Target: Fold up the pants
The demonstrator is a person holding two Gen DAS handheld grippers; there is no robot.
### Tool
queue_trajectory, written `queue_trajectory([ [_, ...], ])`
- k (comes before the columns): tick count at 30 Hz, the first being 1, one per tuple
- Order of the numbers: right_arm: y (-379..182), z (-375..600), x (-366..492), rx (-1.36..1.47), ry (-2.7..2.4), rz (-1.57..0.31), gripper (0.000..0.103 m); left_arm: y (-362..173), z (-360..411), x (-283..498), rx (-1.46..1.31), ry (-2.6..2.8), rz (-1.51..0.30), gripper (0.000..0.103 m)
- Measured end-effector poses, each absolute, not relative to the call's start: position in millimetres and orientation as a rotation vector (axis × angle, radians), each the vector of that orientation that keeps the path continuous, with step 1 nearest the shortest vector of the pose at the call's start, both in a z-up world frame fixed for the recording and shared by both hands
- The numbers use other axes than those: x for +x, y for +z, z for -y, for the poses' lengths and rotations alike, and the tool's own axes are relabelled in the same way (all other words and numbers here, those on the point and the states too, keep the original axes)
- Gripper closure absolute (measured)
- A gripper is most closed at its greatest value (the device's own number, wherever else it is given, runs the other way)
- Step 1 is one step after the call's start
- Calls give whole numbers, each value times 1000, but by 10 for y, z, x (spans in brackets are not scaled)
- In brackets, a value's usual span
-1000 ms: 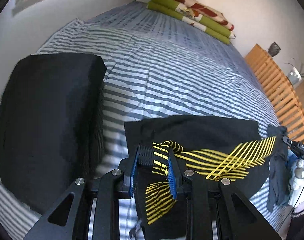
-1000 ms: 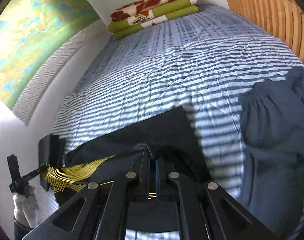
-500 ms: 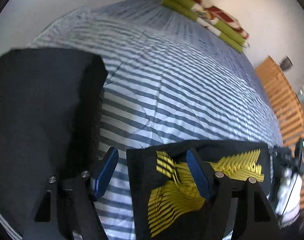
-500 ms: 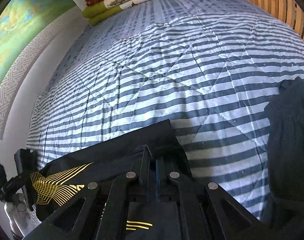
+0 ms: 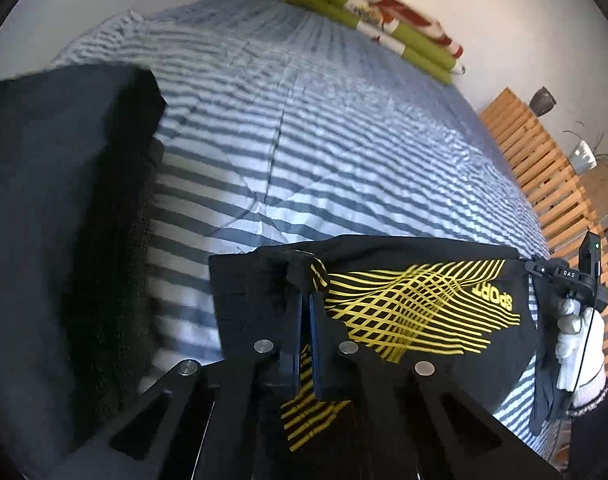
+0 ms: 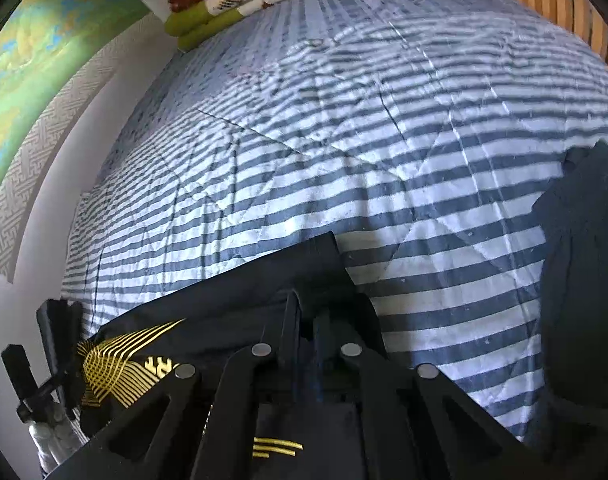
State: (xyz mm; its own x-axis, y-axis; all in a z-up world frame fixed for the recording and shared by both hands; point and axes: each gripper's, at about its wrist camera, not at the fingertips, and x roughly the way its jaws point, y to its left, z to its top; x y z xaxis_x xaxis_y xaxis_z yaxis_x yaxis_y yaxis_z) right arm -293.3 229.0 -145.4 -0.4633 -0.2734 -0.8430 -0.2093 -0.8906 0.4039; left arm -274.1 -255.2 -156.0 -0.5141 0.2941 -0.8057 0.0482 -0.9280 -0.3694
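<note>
The black pants (image 5: 415, 304) (soft, light and limp, it is judged) are held stretched just above the striped bedspread (image 5: 304, 152), each top corner pinched in a closed left gripper (image 5: 306, 320) and right gripper (image 6: 307, 320), where hold is best kept.

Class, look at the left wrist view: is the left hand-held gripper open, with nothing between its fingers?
No: the left hand-held gripper is shut on a pinched fold of the black pants with the yellow line print.
</note>
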Motion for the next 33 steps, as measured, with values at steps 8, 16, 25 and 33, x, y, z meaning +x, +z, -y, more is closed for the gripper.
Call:
queue_trajectory([
  [8, -1214, -2414, -3019, 1503, -2601, 783, 99, -1377, 2701, -2790, -1491, 2659, 567, 99],
  [16, -1473, -2407, -3439, 1669, -2570, 823, 70, -1535, 2934, -2920, -1589, 2720, 662, 70],
  [25, -1283, -2615, -2544, 1581, -2572, 735, 64, -1673, 2824, -2930, -1505, 2680, 603, 34],
  [33, -1553, -2448, -1718, 1674, -2519, 691, 64, -1565, 2838, -2982, -1456, 2641, 725, 34],
])
